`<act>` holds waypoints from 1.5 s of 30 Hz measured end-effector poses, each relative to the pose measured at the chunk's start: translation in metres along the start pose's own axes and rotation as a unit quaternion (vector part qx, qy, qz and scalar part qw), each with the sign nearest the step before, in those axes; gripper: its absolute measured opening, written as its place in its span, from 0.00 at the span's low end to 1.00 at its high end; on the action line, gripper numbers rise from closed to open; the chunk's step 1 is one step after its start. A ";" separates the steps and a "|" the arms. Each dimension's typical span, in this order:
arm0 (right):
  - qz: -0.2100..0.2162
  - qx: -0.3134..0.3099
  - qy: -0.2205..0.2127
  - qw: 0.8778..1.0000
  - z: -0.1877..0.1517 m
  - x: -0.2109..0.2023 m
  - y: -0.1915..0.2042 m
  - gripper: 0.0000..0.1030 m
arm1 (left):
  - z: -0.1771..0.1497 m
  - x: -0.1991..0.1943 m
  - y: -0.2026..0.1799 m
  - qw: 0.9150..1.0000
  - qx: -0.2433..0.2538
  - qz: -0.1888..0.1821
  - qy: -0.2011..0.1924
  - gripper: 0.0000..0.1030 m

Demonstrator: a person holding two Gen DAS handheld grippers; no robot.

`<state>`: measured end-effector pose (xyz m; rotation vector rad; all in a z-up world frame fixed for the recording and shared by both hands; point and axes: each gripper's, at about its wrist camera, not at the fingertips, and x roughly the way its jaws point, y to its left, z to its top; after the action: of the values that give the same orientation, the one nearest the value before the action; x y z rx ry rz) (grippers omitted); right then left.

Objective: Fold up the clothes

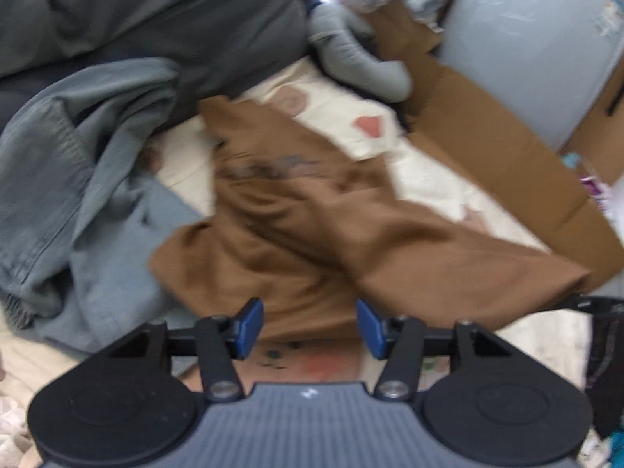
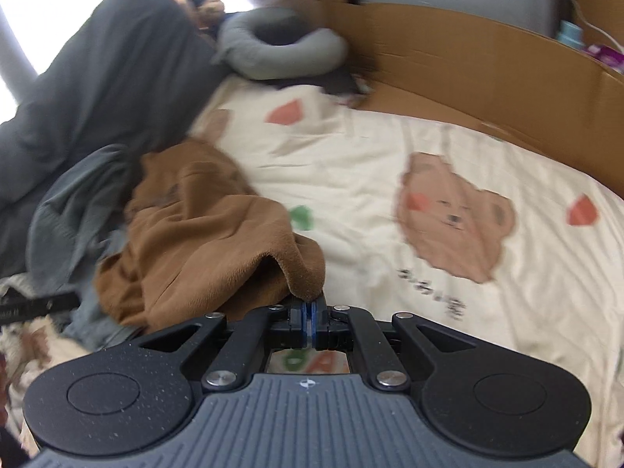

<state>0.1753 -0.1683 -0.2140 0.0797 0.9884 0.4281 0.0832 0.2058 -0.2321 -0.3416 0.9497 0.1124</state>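
The crumpled brown fleece garment [image 1: 296,234] lies mid-bed on the cream bear-print bedsheet [image 2: 448,148]. The right gripper [image 2: 310,304] is clamped on its near edge; the left gripper [image 1: 308,323], jaws apart and empty, hovers just above the garment's near hem.

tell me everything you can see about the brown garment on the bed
The brown garment is soft, fleecy-looking cloth, crumpled and unfolded on the cream bear-print bedspread. A dark, blurred print shows on it in the left wrist view. Its far side lies against blue-grey clothes. The right gripper is shut with a raised fold of its edge at the fingertips. The left gripper is open over it, pads not pressing.
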 end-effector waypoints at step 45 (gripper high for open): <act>0.004 -0.172 0.081 0.982 -0.075 0.155 0.085 0.79 | -0.026 0.141 0.029 0.988 -0.126 0.063 0.063 0.12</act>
<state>0.1602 -0.0404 -0.3566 -0.2665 1.0616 0.6148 0.1377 0.2163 -0.3675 -0.5262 1.0851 0.3323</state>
